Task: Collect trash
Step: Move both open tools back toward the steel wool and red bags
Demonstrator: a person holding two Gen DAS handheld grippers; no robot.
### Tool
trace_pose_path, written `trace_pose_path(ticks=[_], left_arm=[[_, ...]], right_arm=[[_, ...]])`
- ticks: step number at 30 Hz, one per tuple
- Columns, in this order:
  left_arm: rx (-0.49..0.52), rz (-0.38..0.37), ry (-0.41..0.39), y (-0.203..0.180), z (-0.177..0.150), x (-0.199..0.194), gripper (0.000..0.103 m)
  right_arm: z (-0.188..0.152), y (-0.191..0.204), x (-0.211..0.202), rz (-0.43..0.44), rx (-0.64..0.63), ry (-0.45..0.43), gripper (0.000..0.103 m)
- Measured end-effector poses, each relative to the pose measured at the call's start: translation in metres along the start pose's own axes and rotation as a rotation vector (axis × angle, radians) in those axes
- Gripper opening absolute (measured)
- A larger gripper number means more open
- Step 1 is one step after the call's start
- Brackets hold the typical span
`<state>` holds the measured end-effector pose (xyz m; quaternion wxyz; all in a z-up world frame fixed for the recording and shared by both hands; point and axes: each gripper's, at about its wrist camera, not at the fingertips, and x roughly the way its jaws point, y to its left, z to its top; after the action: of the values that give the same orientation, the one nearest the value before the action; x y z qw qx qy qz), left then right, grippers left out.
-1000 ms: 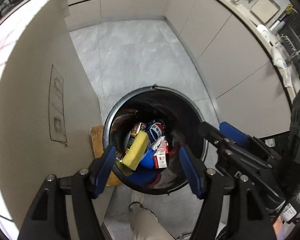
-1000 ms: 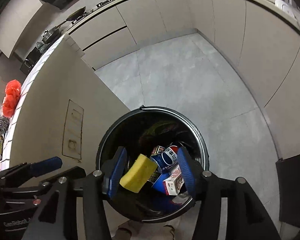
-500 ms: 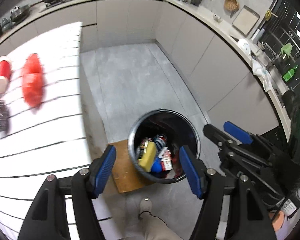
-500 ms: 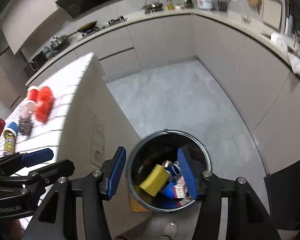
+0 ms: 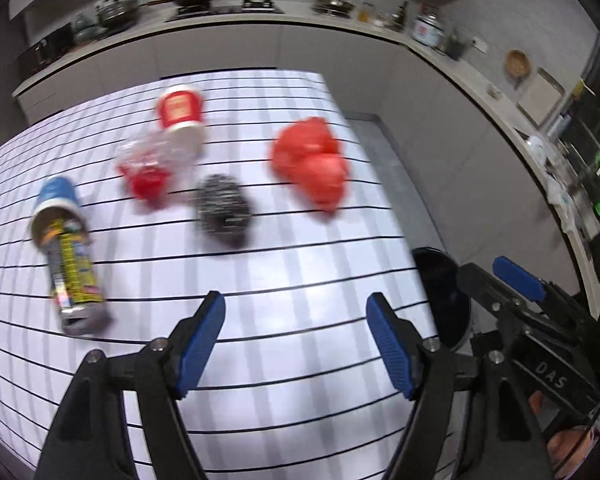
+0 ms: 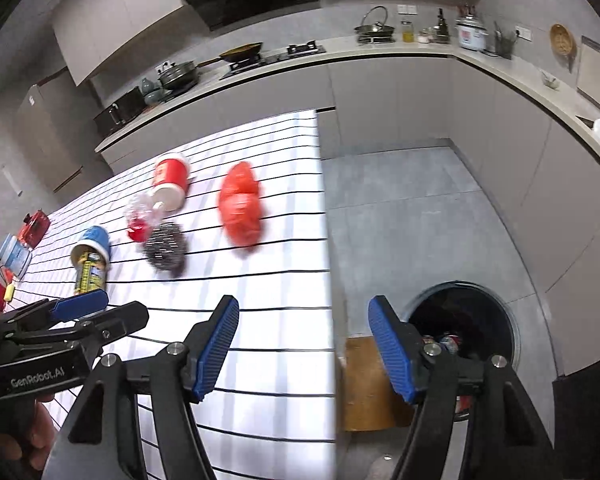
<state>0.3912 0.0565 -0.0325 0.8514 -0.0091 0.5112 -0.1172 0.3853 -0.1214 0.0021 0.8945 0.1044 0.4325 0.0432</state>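
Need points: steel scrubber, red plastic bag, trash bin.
steel scrubber (image 5: 223, 216), left wrist view, middle of the wire ball.
red plastic bag (image 5: 311, 166), left wrist view, centre of the crumpled bag.
trash bin (image 6: 510, 320), right wrist view, right side of the rim.

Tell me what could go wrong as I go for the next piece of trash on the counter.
1. The steel scourer lies right beside the crumpled clear plastic, so one grab may drag both.
2. The can lies on its side and may roll away.
3. The bin sits on the floor off the counter edge, so a loose grip could drop trash short.
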Motion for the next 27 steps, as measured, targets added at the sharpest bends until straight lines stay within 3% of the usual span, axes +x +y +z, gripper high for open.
trace_pose_path(ticks=[5, 9, 27], left_arm=[[-0.023, 0.021, 0.012, 0.044, 0.002, 0.002, 0.074], [-0.012, 0.028, 0.021, 0.051, 0.008, 0.006, 0.074], [-0.110, 0.102, 0.022, 0.033, 0.053, 0.055, 0.074]], right_arm=[[-0.005, 0.038, 0.014, 0.010, -0.008, 0.015, 0.069], [-0.002, 0.058, 0.023, -0.006, -0.031, 0.035, 0.069], [0.059, 0.033, 0.077, 0.097, -0.115, 0.078, 0.070]])
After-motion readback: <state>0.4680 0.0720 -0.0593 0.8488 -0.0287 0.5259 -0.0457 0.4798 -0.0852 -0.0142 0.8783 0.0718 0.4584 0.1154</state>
